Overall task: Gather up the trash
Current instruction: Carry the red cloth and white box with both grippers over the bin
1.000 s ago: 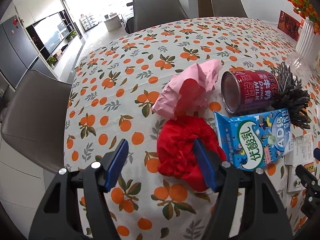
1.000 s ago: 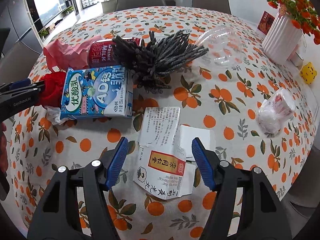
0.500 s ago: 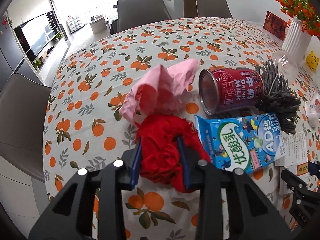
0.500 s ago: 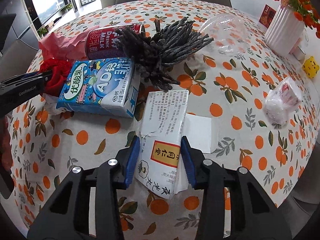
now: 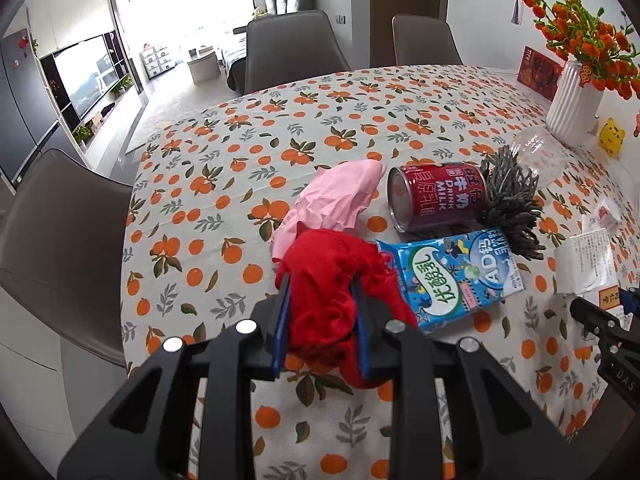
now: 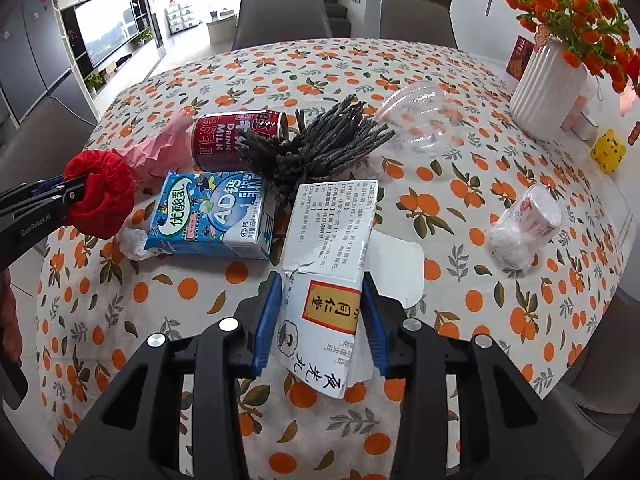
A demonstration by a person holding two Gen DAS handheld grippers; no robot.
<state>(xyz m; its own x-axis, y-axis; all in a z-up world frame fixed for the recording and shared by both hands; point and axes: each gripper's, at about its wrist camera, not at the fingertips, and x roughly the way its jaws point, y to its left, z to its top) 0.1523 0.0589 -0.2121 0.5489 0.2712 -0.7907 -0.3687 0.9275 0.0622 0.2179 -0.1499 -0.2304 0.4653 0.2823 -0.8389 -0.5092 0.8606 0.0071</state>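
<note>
My left claw (image 5: 320, 322) is closing on the red wad (image 5: 332, 280), pads pressed against both its sides. My right claw (image 6: 320, 320) clamps the torn white carton (image 6: 326, 276) above the tablecloth (image 6: 460, 184).

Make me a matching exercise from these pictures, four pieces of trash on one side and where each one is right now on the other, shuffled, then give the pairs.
1 red wad
2 white box
3 red can
4 blue carton

A lying on its side by the pink paper
B in the left gripper
C flat beside the white box
D in the right gripper

Pairs: 1-B, 2-D, 3-A, 4-C
</note>
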